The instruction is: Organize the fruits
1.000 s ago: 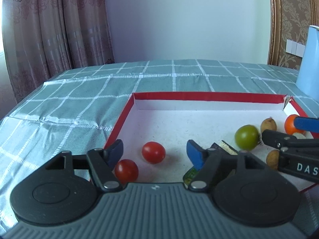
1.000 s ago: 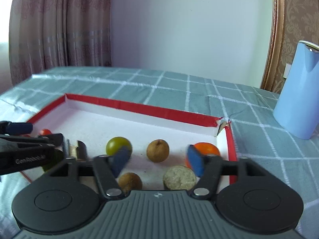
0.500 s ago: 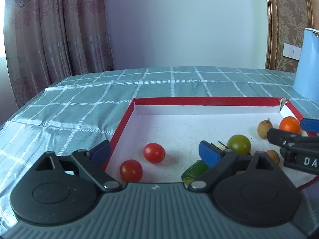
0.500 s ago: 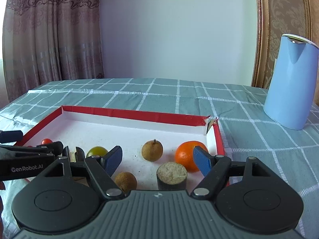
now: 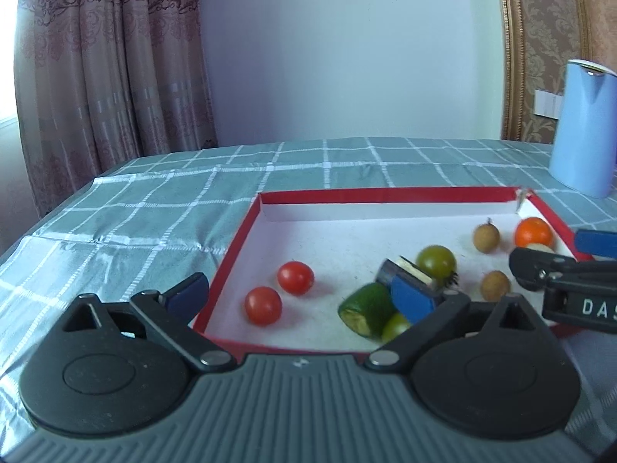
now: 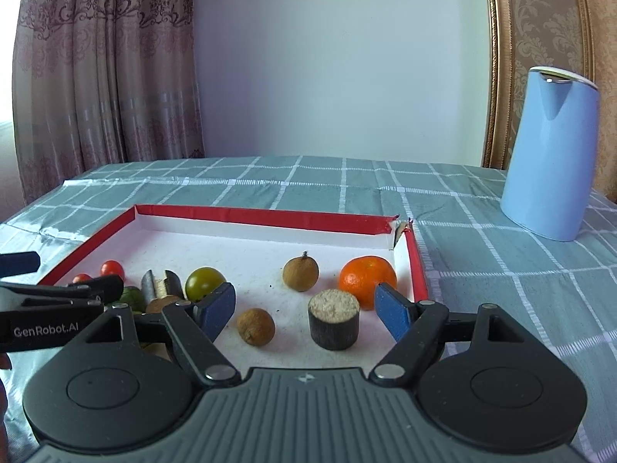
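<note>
Two grippers, left gripper (image 5: 302,299) and right gripper (image 6: 306,306), both spread wide, unloaded, above red-rimmed tray (image 6: 270,217) near edge.

Green checked tablecloth covers the table (image 6: 347,181); on it sits the red-rimmed tray (image 6: 270,216), blue jug (image 6: 547,154) standing well right.
</note>
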